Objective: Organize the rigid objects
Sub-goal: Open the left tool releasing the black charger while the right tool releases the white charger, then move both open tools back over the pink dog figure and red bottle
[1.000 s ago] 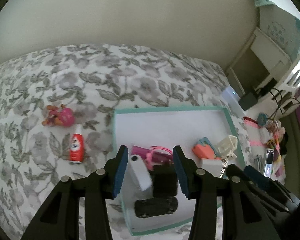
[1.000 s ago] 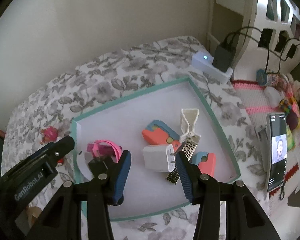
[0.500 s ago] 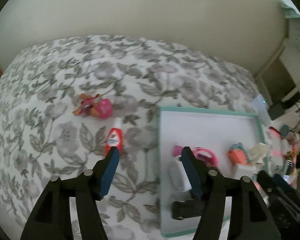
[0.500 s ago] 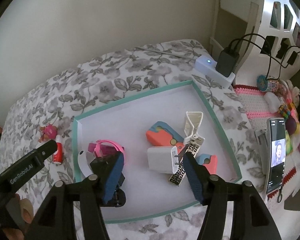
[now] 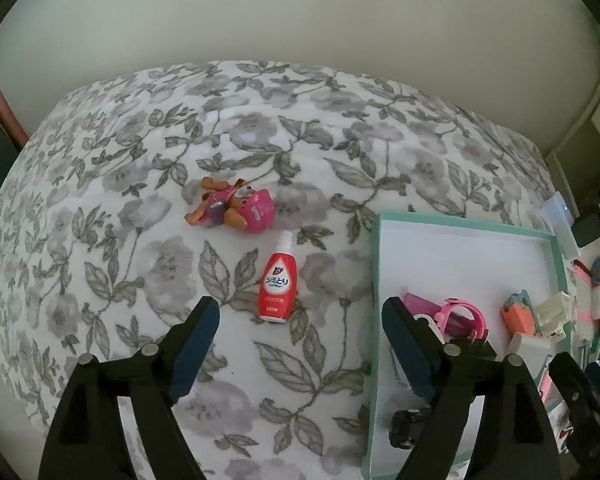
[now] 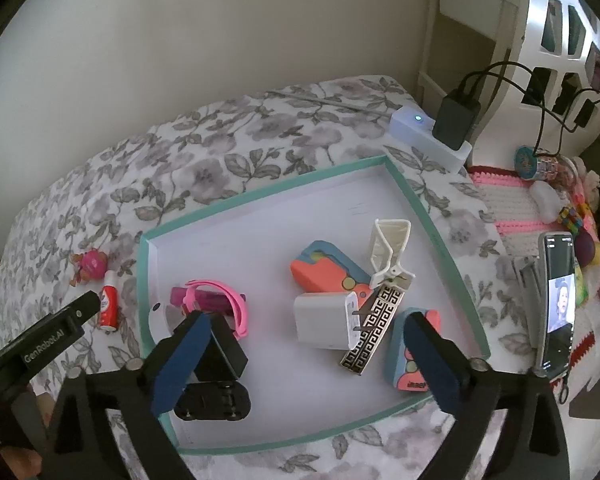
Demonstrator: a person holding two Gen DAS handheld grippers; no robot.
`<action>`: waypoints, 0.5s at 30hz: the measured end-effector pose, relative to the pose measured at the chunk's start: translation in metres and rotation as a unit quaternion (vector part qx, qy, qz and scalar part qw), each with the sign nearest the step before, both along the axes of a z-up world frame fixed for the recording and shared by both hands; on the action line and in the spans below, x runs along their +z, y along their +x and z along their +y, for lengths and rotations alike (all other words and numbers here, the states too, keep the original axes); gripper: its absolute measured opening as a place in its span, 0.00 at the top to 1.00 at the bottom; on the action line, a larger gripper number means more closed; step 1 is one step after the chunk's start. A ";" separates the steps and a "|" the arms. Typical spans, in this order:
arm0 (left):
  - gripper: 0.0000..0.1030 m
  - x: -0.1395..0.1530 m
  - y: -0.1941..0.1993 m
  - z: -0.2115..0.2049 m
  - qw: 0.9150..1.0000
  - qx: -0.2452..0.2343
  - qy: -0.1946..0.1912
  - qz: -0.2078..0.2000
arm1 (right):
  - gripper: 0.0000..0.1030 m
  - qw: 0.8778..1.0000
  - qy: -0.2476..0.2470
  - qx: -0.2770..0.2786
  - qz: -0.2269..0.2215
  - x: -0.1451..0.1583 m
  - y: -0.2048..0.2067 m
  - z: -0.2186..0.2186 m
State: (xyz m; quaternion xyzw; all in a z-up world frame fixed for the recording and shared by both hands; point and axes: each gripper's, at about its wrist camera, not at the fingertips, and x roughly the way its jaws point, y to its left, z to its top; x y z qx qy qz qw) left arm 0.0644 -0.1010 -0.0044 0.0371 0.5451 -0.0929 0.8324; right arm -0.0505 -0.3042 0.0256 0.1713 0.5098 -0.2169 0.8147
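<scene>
- Left gripper (image 5: 296, 340): jaws spread wide and empty, low in the frame over the floral quilted bed (image 5: 140, 240).
- Smooth red plastic bottle (image 5: 278, 286) lies mid-frame; glossy pink toy pup (image 5: 236, 210) lies above it.
- Right gripper (image 6: 300, 356): jaws released over the teal-rimmed white tray (image 6: 260, 196).
- Tray holds a boxy white charger (image 6: 326, 326), a pink band (image 6: 220, 300), and what looks like a black toy car (image 6: 212, 402).

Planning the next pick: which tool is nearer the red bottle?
Left. The left tool is open with the red bottle just ahead of its fingertips. The right tool is open over the tray, with the bottle off to its left on the bedspread.
</scene>
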 end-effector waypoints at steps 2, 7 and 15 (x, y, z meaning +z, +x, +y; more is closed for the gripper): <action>0.17 0.000 0.001 0.002 1.000 0.003 0.002 -0.003 | 0.00 1.000 0.000 0.001 0.001 -0.001 0.001 0.001; 0.16 -0.001 0.003 0.006 1.000 0.009 0.004 -0.004 | 0.00 1.000 0.000 0.007 0.002 -0.002 0.002 0.003; 0.16 -0.001 0.006 0.013 1.000 0.015 0.003 -0.003 | 0.00 1.000 -0.004 0.025 0.009 -0.005 0.007 0.012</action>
